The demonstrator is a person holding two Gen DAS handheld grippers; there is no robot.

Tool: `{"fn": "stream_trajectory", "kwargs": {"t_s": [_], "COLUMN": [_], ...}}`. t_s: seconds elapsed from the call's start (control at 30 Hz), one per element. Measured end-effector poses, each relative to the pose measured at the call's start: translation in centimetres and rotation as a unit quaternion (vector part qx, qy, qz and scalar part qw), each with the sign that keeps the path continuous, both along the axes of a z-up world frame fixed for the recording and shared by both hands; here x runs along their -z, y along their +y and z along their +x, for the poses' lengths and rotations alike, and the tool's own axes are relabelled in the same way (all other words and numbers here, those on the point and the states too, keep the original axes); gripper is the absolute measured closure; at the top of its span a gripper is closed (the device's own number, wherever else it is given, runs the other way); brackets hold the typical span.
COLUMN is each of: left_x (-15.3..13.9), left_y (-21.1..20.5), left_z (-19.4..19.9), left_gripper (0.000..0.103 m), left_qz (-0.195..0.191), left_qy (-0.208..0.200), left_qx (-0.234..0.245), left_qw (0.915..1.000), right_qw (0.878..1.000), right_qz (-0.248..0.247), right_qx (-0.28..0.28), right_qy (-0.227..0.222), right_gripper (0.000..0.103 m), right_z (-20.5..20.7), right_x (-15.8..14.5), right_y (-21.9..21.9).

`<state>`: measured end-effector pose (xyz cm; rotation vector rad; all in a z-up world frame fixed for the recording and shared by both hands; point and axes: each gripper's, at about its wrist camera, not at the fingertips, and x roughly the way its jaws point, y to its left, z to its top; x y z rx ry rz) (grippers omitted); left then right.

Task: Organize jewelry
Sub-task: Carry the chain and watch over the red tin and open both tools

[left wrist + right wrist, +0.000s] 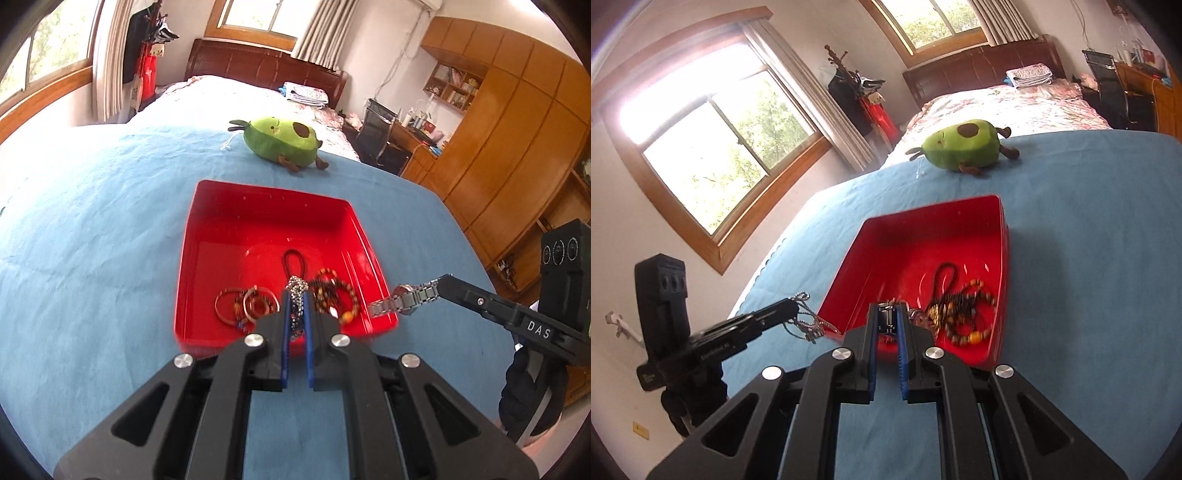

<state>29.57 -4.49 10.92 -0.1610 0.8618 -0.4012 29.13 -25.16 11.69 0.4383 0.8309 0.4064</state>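
Note:
A red tray (258, 206) sits on the blue cloth; it also shows in the right wrist view (923, 221). In it lie metal bangles (245, 304), a beaded bracelet (338, 295) and a black cord loop (293, 260). My left gripper (296, 299) is shut on a silver ball chain (295, 291) over the tray's near edge; the chain also hangs in the right wrist view (805, 325). My right gripper (887, 314) is shut on a silver metal watch (406, 297) at the tray's near right corner; the watch shows between its fingers (887, 319).
A green avocado plush toy (284, 142) lies on the blue cloth (92, 240) beyond the tray. A bed with a dark headboard (266, 64) is behind. Wooden wardrobes (517, 129) and a desk stand to the right. Windows are on the left.

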Motion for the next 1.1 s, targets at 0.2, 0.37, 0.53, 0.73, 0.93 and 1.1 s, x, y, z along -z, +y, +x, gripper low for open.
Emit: {"fn": "stream_trajectory", "kwargs": {"t_s": [0.2,0.37,0.53,0.73,0.93,1.1], "left_x": [2.0,4.3,6.0,7.4,8.5,8.3], "left_y": [-0.6,-0.9,-1.3,-1.7,-1.4,-1.1], "left_z": [4.2,7.2,9.7,11.4,12.0,11.9], "left_gripper": [0.098,0.098,0.098,0.098,0.093,0.074], "left_qz": [0.005,0.009,0.017,0.025,0.031,0.038], "left_qy": [0.010,0.022,0.039,0.055,0.071,0.062], "left_qx": [-0.011,-0.017,-0.021,-0.023,-0.033,-0.039], "left_qw": [0.9999,0.9996,0.9989,0.9979,0.9964,0.9966], "right_qw": [1.000,1.000,0.999,0.997,0.997,0.996], "right_qz": [-0.007,0.002,-0.005,-0.021,-0.040,-0.058], "right_qx": [0.005,-0.006,-0.010,0.006,0.014,0.025], "right_qy": [0.020,0.030,0.051,0.069,0.070,0.061], "right_gripper": [0.094,0.094,0.094,0.094,0.089,0.076], "right_z": [4.3,7.2,9.4,10.3,10.2,9.7], "right_x": [3.0,5.1,7.0,8.7,8.8,8.1], "right_y": [0.9,1.9,2.7,2.2,1.9,1.8]}}
